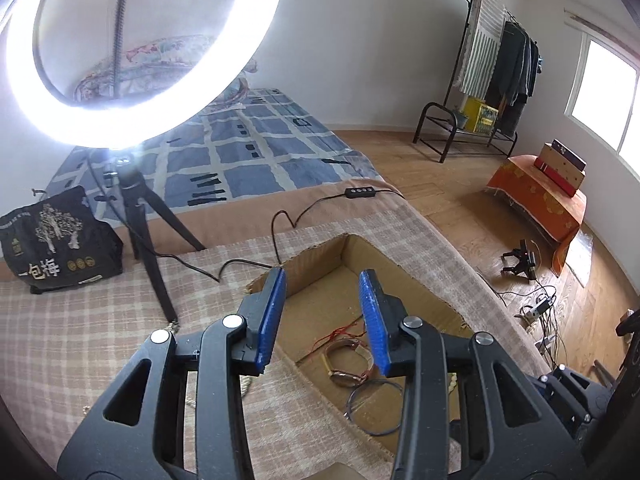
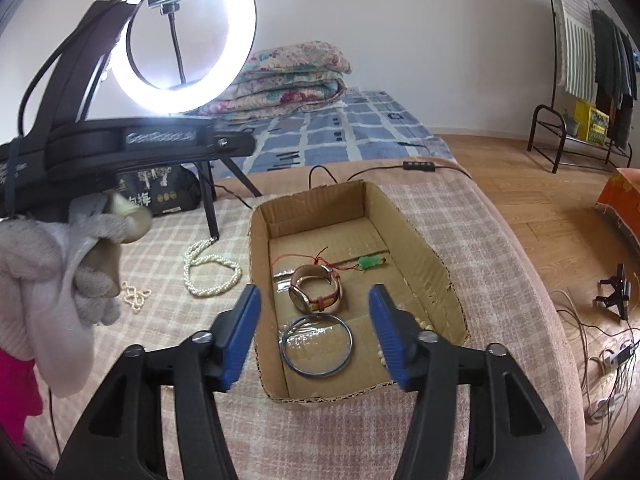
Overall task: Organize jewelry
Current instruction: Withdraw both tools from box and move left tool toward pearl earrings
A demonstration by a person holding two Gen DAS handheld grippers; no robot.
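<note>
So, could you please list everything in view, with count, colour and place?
cardboard box: one, brown, open on the checked cover.
watch: one, tan strap, inside the box.
bangle: one, silver-blue, in the box, nearer than the watch.
red cord with green charm: one, box far end.
pearl necklace: one, white, on the cover left of the box.
small bead chain: one, cream, left of the pearls.
ring light: one, lit, on a tripod.
black bag: one, beside the tripod.
left tongs: blue pads, open above the box.
right tongs: blue pads, open.
gloved hand: grey glove, holding the left tool.
</note>
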